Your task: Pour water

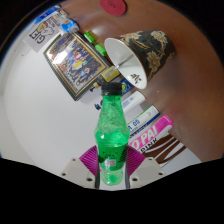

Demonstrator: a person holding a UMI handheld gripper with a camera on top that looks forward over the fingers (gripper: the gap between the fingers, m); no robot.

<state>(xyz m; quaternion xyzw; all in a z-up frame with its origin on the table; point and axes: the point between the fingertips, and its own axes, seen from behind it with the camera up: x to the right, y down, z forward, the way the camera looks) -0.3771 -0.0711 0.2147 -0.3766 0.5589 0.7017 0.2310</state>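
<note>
Bottle (111, 130) front and centre, green plastic with a green cap, standing upright between the two fingers of the gripper (112, 172). Pink pads (92, 159) pressed against its lower body on both sides, so clamped snug on it, fingers closed down to about the bottle's width. Some clear liquid visible near the bottom of the bottle.

Just beyond the cap, a paper cup (146, 52) tipped over on its side, dark patterned outside, white inside, mouth facing toward the bottle. Cup lying on a white round table (40, 120).

Further off past the fingers, a framed colourful picture (80, 62) lying flat, with a few small packets (45, 25) near it. Snack wrappers (150, 130) just beside the bottle on the other side, one pinkish, one brown and white. Red round thing (115, 6) way at the back, too small to make out.
</note>
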